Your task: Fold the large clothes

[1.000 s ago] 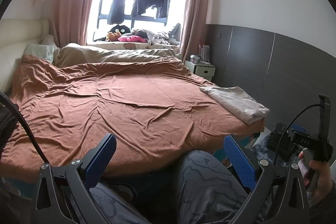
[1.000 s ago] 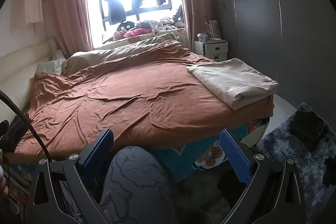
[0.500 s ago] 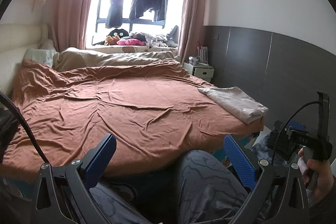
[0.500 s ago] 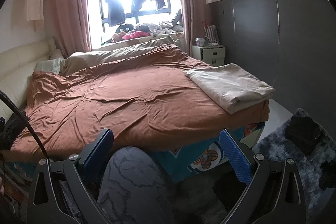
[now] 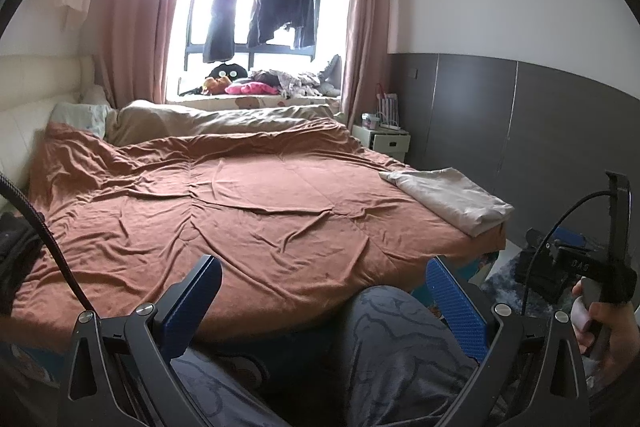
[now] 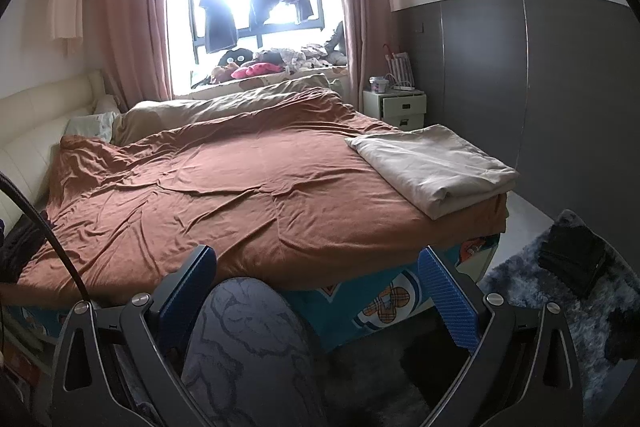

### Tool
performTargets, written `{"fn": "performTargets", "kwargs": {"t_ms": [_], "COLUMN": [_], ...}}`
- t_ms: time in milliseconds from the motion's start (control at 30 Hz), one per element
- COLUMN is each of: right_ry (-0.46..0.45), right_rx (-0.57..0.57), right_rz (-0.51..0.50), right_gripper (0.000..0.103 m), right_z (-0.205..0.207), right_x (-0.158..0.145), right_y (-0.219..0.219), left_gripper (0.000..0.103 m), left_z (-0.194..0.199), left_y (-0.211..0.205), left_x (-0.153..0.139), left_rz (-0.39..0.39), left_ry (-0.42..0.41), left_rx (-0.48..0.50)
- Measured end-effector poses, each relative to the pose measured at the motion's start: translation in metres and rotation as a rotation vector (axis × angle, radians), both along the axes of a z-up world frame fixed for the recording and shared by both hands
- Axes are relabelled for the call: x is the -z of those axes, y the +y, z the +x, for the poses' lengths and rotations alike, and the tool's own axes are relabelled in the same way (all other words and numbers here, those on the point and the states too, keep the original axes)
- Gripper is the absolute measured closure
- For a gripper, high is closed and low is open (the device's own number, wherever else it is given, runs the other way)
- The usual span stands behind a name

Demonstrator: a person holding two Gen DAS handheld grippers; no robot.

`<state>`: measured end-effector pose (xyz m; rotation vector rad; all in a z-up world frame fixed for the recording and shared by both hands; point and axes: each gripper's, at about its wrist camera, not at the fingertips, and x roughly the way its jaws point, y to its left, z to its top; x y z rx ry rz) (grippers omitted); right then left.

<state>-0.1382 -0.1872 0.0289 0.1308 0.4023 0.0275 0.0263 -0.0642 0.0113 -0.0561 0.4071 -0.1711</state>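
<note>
A large rust-brown sheet (image 5: 248,211) lies spread and wrinkled over the bed; it also shows in the right wrist view (image 6: 240,195). A folded beige cloth (image 5: 452,199) rests on the bed's near right corner, seen closer in the right wrist view (image 6: 436,167). My left gripper (image 5: 324,291) is open and empty, held short of the bed's near edge above my knee. My right gripper (image 6: 320,279) is open and empty, also short of the near edge. The right gripper's body shows at the right in the left wrist view (image 5: 580,267).
My knees in grey patterned trousers (image 6: 248,343) sit between each gripper's fingers. A dark shaggy rug (image 6: 560,291) with a black item lies on the floor at right. A white nightstand (image 6: 396,107) stands by the grey wall. A beige duvet (image 5: 208,119) and pillows lie at the far side under the window.
Both views have tilted and shifted slightly upward; the bed sits lower in the frames. Both grippers stay open. Nothing on the bed has moved.
</note>
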Motion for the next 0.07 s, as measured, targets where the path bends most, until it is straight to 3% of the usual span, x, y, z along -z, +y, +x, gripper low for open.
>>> {"fn": "performTargets", "kwargs": {"t_ms": [67], "right_ry": [-0.003], "right_rx": [-0.003], "right_rz": [0.004], "right_gripper": [0.002], "right_z": [0.0003], "right_x": [-0.0002], "right_y": [-0.0025], "left_gripper": [0.000], "left_z": [-0.0016], "left_y": [-0.0004], "left_x": [-0.0002], "left_rz": [-0.002], "left_ry": [-0.002], "left_rx": [-0.004]}}
